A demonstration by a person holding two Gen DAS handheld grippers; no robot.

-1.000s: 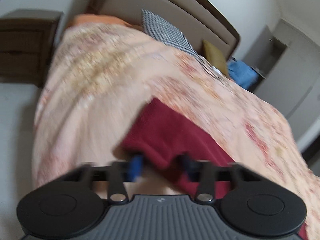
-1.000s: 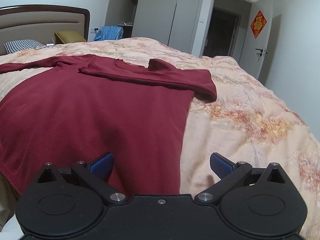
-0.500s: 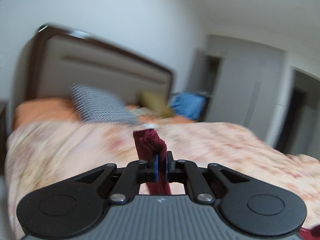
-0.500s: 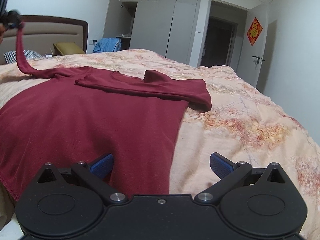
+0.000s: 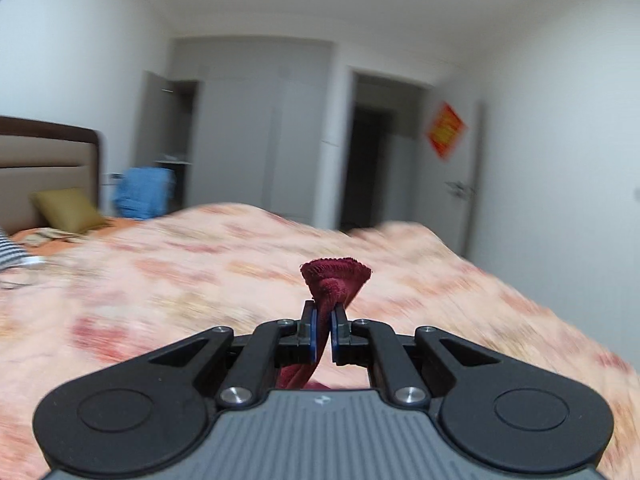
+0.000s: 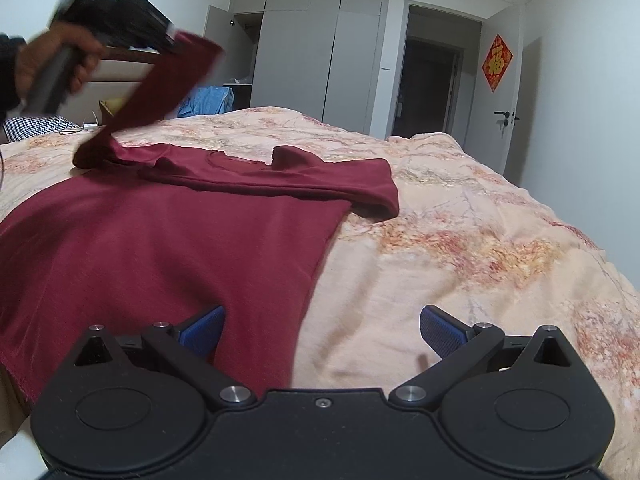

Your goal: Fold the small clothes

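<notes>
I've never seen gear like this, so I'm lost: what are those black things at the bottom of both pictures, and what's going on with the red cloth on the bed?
No robot: a person holds a two-finger claw in each hand, each carrying a camera that looks along its fingers. The left claw, seen in its own view, is shut on the cuff of the dark red long-sleeved knit top and holds that sleeve up. The right claw hangs open over the top's near edge, gripping nothing. The top lies on the peach floral bedspread, its other sleeve already folded across.
</notes>
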